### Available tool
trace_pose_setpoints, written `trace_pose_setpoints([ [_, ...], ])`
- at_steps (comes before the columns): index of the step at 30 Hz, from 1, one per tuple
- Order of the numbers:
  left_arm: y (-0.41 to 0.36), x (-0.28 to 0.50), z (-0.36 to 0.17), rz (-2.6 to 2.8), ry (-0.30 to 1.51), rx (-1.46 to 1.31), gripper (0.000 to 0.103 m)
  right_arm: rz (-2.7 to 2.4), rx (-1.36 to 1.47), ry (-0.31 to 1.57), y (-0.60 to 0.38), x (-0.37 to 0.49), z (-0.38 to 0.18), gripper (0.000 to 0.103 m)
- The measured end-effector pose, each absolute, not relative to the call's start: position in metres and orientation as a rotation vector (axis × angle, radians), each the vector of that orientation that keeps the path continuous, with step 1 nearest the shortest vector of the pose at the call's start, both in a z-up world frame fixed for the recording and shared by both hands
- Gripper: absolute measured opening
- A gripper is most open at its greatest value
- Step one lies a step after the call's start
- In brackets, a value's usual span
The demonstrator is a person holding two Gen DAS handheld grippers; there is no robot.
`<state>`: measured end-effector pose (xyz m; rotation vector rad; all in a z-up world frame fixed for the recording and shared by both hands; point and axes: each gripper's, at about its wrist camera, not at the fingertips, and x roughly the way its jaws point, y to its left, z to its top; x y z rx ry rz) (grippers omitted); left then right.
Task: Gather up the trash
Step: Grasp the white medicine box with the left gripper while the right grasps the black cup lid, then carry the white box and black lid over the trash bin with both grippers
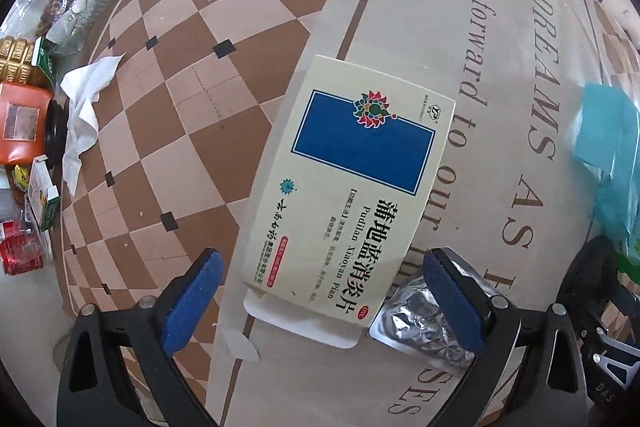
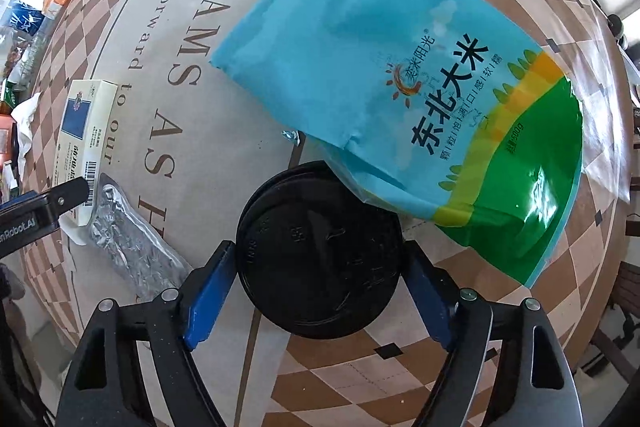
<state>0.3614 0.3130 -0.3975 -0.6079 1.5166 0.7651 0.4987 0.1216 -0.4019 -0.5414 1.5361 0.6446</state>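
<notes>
My left claw [image 1: 320, 301] points straight down at the printed tablecloth [image 1: 500, 75], jaws wide. The cream medicine box [image 1: 352, 183] with the blue panel lies flat between the two blue pads [image 1: 192, 303], its near end in the gap; neither pad touches it. A crumpled silver blister pack [image 1: 424, 323] lies just beside the box's near corner, partly under my right-hand pad. A white tissue [image 1: 84, 107] sits well apart, toward the table's left edge, next to a heap of packets and cartons [image 1: 24, 131]. The edge of the blue rice bag [image 1: 612, 163] shows at far right.

My right claw [image 2: 318, 281] also points down, jaws wide. A round black lid [image 2: 320, 251] lies flat between the pads. The left pad [image 2: 210, 297] stands at the lid's rim; the right pad sits close beside the opposite rim. I cannot tell whether either pad presses on it. The blue and green rice bag [image 2: 400, 87] rests on the cloth beyond the lid, and its lower edge overlaps the lid's far rim. The medicine box [image 2: 82, 131] and blister pack [image 2: 128, 239] appear at left, with my left claw's finger [image 2: 68, 193] over them.
</notes>
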Motion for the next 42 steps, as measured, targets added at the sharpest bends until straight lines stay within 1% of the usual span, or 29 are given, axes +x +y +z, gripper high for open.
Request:
trace_pose_setpoints([
  [1,0.313,0.361,-0.399,0.757,1.510,-0.623,0.079,0.643,-0.537,1.539,0.119,0.500,-0.402,0.083],
  [7,0.305,0.347,-0.390,0.769,1.468,-0.665,0.077,0.637,-0.493,1.559,0.099,0.503,-0.403,0.083],
  [16,0.248,0.295,-0.357,0.849,1.400,-0.635,0.074,0.691,-0.461,1.536,0.076,0.483,-0.384,0.083],
  [24,0.170,0.223,-0.327,0.830,1.313,-0.682,0.073,0.734,-0.459,1.510,0.047,0.430,-0.360,0.083],
  [31,0.130,0.173,-0.314,0.768,1.220,-0.690,0.070,0.720,-0.411,1.491,-0.001,0.369,-0.341,0.083],
  [32,0.131,0.166,-0.316,0.755,1.209,-0.693,0.063,0.716,-0.402,1.485,-0.011,0.360,-0.337,0.083],
  [33,0.128,0.161,-0.318,0.734,1.206,-0.703,0.018,0.710,-0.396,1.476,-0.019,0.351,-0.335,0.083],
  [34,0.134,0.153,-0.327,0.715,1.213,-0.721,0.019,0.702,-0.387,1.468,-0.026,0.341,-0.333,0.083],
  [36,0.124,0.145,-0.331,0.681,1.196,-0.712,0.023,0.679,-0.371,1.458,-0.042,0.321,-0.331,0.083],
  [38,0.119,0.148,-0.345,0.660,1.241,-0.666,0.026,0.640,-0.372,1.451,-0.063,0.306,-0.332,0.083],
  [40,0.123,0.152,-0.363,0.641,1.261,-0.681,0.031,0.599,-0.381,1.457,-0.074,0.292,-0.340,0.083],
  [42,0.127,0.155,-0.384,0.624,1.321,-0.703,0.030,0.567,-0.396,1.457,-0.081,0.283,-0.347,0.083],
])
